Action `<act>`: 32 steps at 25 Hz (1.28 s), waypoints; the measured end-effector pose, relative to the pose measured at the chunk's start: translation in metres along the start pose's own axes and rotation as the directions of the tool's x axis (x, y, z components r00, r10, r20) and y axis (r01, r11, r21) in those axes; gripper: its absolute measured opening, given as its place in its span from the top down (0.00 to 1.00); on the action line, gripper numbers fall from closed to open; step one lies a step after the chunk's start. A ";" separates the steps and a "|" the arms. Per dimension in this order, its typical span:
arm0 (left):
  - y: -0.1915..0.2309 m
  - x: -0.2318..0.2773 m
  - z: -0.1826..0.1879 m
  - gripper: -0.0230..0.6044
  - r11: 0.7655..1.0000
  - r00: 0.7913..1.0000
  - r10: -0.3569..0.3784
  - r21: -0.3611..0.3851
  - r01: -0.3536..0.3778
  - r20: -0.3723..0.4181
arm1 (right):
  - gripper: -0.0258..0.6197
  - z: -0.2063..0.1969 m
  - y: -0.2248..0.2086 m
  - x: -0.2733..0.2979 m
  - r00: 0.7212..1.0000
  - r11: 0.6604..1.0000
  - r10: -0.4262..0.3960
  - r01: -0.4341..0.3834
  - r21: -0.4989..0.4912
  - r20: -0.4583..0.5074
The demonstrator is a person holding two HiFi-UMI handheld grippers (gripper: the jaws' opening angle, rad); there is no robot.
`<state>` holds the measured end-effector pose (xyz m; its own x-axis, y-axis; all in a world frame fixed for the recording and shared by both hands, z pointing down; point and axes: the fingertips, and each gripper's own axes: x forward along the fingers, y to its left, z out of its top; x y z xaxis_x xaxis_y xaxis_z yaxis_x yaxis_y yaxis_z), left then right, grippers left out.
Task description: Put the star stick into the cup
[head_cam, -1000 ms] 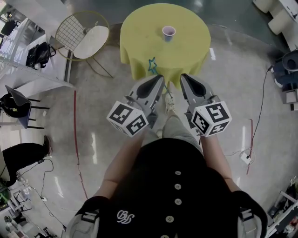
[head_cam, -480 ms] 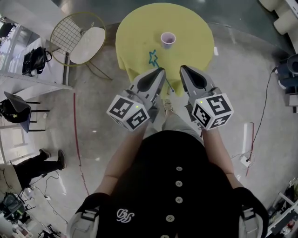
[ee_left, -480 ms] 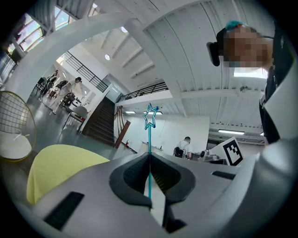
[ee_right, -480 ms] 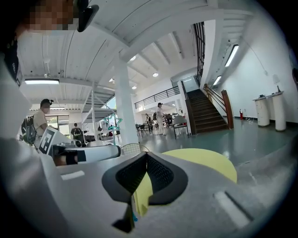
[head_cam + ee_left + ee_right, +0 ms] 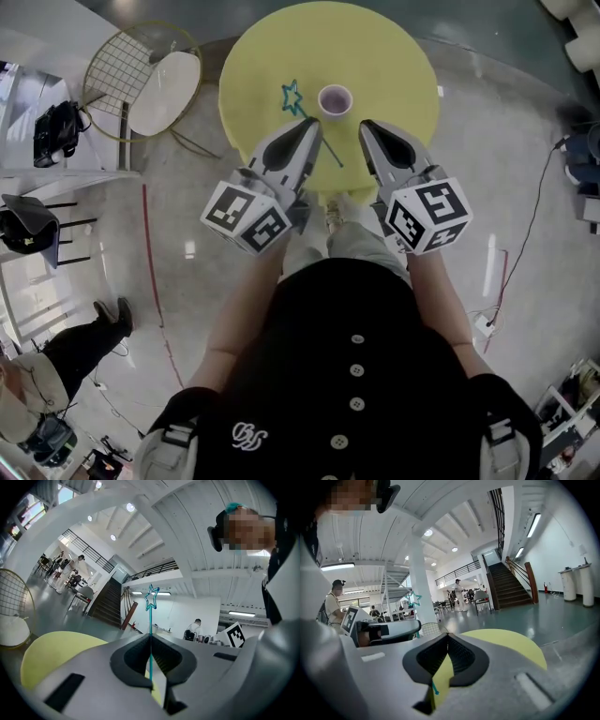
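Head view: star stick [image 5: 292, 97] mid-shaft hidden under left claw [image 5: 313, 123] tip. Surface [image 5: 375, 56] near edge partly covered by left & right claw [image 5: 368, 126]. Inside of cup [image 5: 335, 98] too small to tell. Bystander [image 5: 75, 342] cut off at left edge. Right gripper view: shaft below star hidden behind left claw.

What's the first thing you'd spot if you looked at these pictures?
The bright yellow round table at the top of the head view jumps out, with a small purple cup standing near its middle. Just left of the cup is a teal star stick, pinched in the left gripper with its star end pointing away from the person.
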<state>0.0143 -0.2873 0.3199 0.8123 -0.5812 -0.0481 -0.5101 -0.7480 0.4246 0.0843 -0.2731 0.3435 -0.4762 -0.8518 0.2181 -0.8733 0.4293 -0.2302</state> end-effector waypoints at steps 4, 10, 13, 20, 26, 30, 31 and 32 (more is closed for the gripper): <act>0.023 0.034 0.006 0.94 1.000 1.000 0.023 -0.003 -0.023 -0.012 | 0.96 0.006 -0.027 0.032 0.999 0.999 0.029 -0.029 0.015 -0.030; 0.061 0.071 0.001 0.94 0.998 0.996 0.062 0.003 -0.062 -0.058 | 0.96 0.008 -0.058 0.074 0.996 0.998 0.059 -0.058 0.021 -0.069; 0.076 0.078 0.002 0.94 0.997 0.995 0.078 0.018 -0.077 -0.060 | 0.96 0.006 -0.070 0.087 0.995 0.998 0.062 -0.059 0.035 -0.082; 0.106 0.089 0.018 0.94 0.992 0.993 0.119 0.046 -0.118 -0.022 | 0.96 -0.001 -0.085 0.111 0.991 0.995 0.083 -0.077 0.062 -0.107; 0.116 0.095 0.015 0.94 0.990 0.990 0.137 0.046 -0.136 -0.022 | 0.96 -0.004 -0.088 0.119 0.988 0.993 0.096 -0.086 0.084 -0.118; 0.118 0.098 0.006 0.94 0.991 0.992 0.121 0.052 -0.120 -0.020 | 0.96 -0.011 -0.092 0.121 0.987 0.992 0.092 -0.080 0.098 -0.128; 0.119 0.099 0.004 0.94 0.992 0.993 0.115 0.055 -0.114 -0.018 | 0.96 -0.013 -0.093 0.122 0.987 0.992 0.092 -0.079 0.099 -0.132; 0.119 0.099 0.001 0.94 0.992 0.994 0.112 0.059 -0.111 -0.017 | 0.96 -0.016 -0.093 0.122 0.986 0.992 0.093 -0.079 0.100 -0.137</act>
<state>0.0336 -0.4342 0.3646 0.7550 -0.6555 0.0153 -0.6125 -0.6968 0.3732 0.1057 -0.4122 0.4066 -0.5645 -0.7592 0.3240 -0.8183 0.4632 -0.3403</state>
